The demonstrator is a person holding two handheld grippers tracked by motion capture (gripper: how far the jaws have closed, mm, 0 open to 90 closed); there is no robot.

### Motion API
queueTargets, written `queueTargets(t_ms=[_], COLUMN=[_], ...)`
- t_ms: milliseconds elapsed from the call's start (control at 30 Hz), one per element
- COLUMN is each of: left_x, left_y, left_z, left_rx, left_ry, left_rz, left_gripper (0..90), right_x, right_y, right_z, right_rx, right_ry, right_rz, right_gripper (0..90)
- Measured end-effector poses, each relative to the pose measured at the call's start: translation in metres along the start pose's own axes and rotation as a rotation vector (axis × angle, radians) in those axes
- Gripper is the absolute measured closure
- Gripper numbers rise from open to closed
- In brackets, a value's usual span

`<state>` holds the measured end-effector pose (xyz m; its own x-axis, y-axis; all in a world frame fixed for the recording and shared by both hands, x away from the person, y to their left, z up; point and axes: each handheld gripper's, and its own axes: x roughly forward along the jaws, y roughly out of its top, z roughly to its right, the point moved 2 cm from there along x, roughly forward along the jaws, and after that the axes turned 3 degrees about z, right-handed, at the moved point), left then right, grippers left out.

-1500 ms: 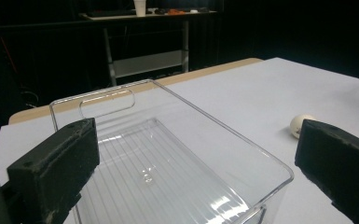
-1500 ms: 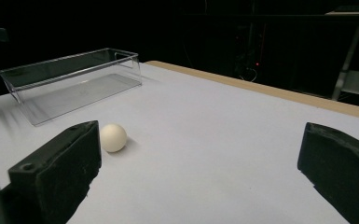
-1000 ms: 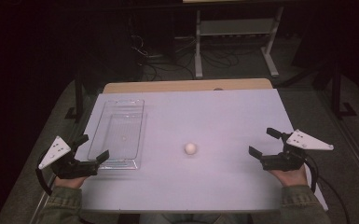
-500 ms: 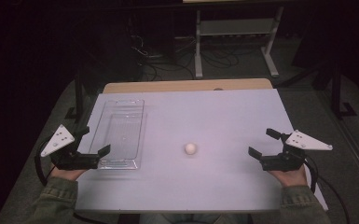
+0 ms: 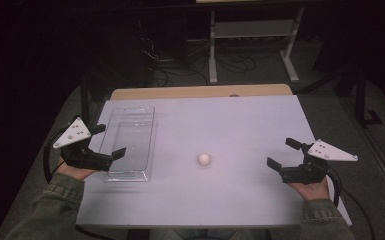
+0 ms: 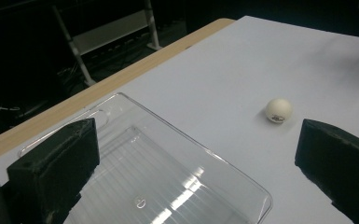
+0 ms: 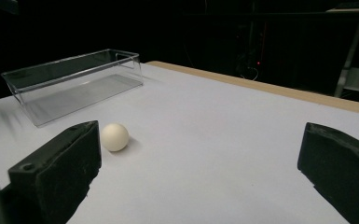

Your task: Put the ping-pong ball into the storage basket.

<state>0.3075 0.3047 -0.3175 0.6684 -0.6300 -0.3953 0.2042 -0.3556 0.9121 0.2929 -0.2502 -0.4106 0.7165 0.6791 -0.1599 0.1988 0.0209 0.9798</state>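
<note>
A small white ball (image 5: 204, 159) lies on the white table (image 5: 240, 120), near the front middle; the left gripper view shows the ball (image 6: 279, 110) with a dark print on it. A clear plastic tray (image 5: 130, 142) stands empty at the left. My left gripper (image 5: 109, 141) is open, with its jaws over the tray's near left corner and nothing between them. In its own view, the left gripper (image 6: 196, 158) looks across the tray's rim (image 6: 200, 147). My right gripper (image 5: 281, 152) is open at the right front, pointing at the ball (image 7: 115, 136) and the tray (image 7: 74, 79) beyond it.
A bare wooden strip (image 5: 200, 92) runs along the table's far edge. Behind it, on the dark floor, stand a metal shelf frame (image 5: 252, 30) and loose cables (image 5: 165, 55). Open tabletop lies between the ball and the right gripper.
My left gripper has moved forward and to the right, so its jaws now reach over the tray's near corner. The right gripper and the ball have stayed put.
</note>
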Motion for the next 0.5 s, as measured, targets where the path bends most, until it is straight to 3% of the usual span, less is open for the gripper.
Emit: queueTargets(t_ms=[300, 500], left_x=[0.011, 0.024], left_y=[0.012, 0.019], left_z=[0.001, 0.007], left_rx=[0.006, 0.041], left_ry=[-0.044, -0.08], left_rz=[-0.057, -0.103], left_gripper=[0.0, 0.0], right_x=[0.0, 0.0], right_y=[0.0, -0.001], right_z=[0.001, 0.001], right_rx=[0.001, 0.005], right_ry=[0.001, 0.008], right_rz=[0.001, -0.004], right_gripper=[0.0, 0.0])
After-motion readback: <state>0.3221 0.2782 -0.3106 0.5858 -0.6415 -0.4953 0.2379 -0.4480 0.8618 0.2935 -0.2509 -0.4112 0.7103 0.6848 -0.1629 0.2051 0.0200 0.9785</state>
